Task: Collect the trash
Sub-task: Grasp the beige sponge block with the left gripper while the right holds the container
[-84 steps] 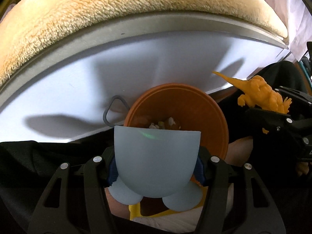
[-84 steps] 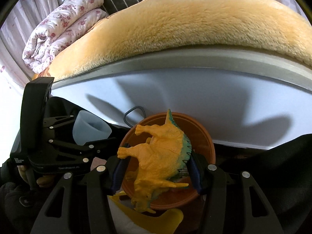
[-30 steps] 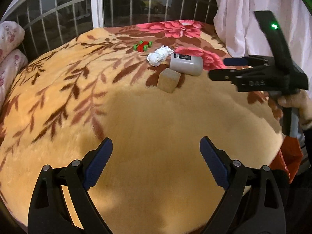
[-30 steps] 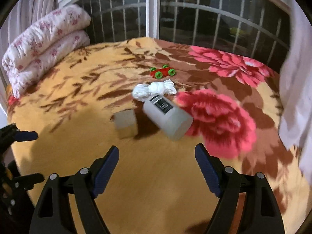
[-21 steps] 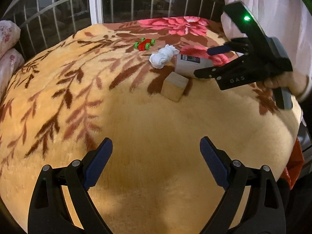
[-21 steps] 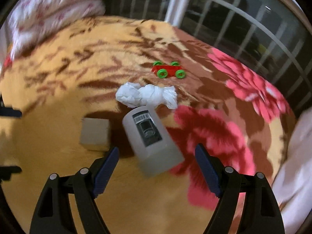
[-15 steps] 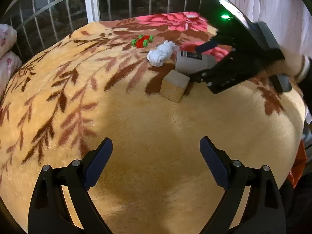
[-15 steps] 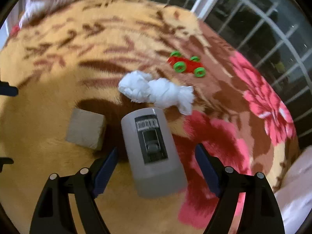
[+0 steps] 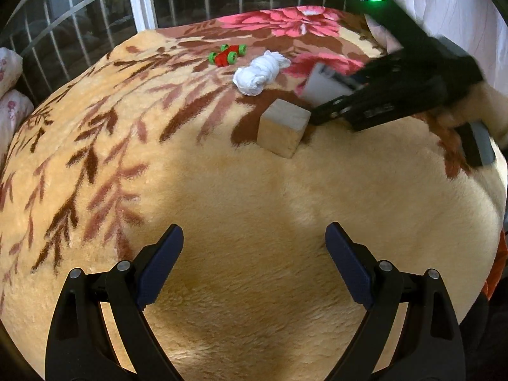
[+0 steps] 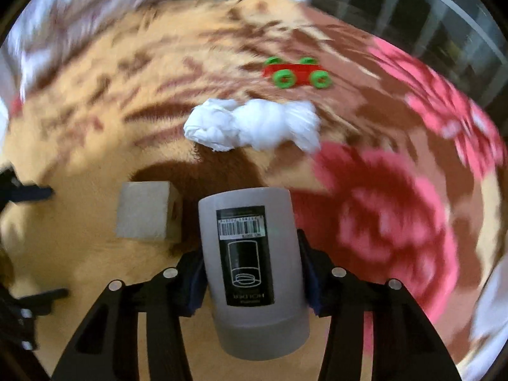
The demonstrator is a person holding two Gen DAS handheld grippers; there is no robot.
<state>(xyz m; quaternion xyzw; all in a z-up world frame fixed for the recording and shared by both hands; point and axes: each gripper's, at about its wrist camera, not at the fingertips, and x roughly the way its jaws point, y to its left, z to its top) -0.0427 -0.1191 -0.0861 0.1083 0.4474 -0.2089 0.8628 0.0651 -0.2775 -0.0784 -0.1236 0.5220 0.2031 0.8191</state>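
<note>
On blanket (image 9: 254, 209) — right gripper (image 10: 250, 273) jaws pinching grey cup (image 10: 252, 273); left gripper (image 9: 254, 266) jaws spread.

We see a plush tan blanket (image 9: 254, 190) with brown leaves and pink flowers filling the frame, a barred window (image 9: 177, 3) along the top, white curtain (image 9: 444, 3) upper right, floral quilt (image 9: 9, 89) at left edge.
</note>
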